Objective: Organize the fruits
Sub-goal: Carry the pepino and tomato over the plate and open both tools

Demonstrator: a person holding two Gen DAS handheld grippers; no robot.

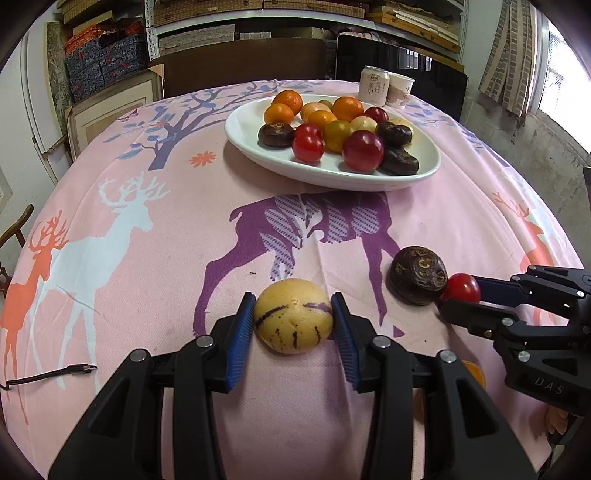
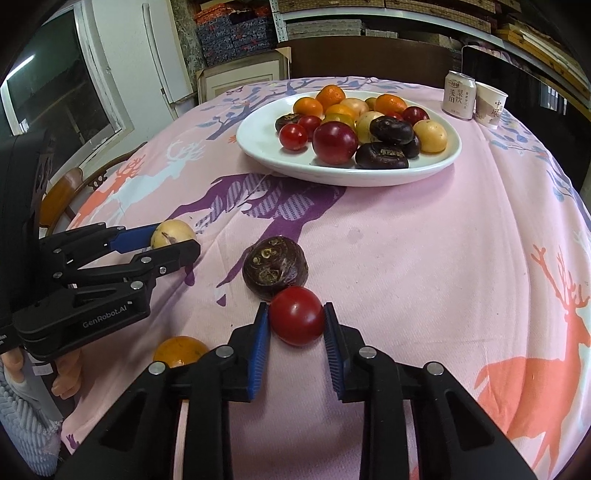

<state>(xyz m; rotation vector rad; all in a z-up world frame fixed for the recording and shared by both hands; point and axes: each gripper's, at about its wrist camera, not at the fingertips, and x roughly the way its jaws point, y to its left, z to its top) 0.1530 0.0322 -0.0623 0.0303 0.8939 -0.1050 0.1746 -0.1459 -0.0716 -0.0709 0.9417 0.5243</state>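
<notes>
Surface: round table under a pink cloth (image 1: pixel 122 295) printed with deer in white, orange and purple, plus blue-leaved trees. Cloth lies mostly flat, with a few creases near the front edge. A thin black cable end (image 1: pixel 79 368) lies on it at the left.

Far half of the table: white oval plate (image 1: pixel 258 147) heaped with orange, red, yellow and dark brown fruits. Behind the plate, a pale drink can (image 1: pixel 374 86) and a paper cup (image 1: pixel 399 89) stand just beside each other.

Near half: left gripper (image 1: pixel 293 321) is clenched on a yellow fruit with purple streaks (image 1: pixel 293 320), both blue pads against its sides; the fruit's underside is at the cloth. Right gripper (image 2: pixel 296 320) is clamped on a small red fruit (image 2: pixel 296 320), which touches a dark brown ridged fruit (image 2: pixel 275 271) lying just beyond it on the cloth. An orange fruit (image 2: pixel 180 350) sits at the near edge, partly hidden by the right gripper's frame.

Room: metal shelving (image 1: pixel 306 26) along the back wall holds woven boxes and flat cartons; patterned blue and red boxes (image 1: pixel 103 55) stacked at left. A dark wooden chair back (image 1: pixel 240 70) stands behind the table. Curtain (image 1: pixel 506 55) and bright window at right. In the right wrist view, a white door and a wooden chair (image 2: pixel 70 192) beside the table at left; fingers (image 2: pixel 68 380) and a grey sleeve show low in that corner.
</notes>
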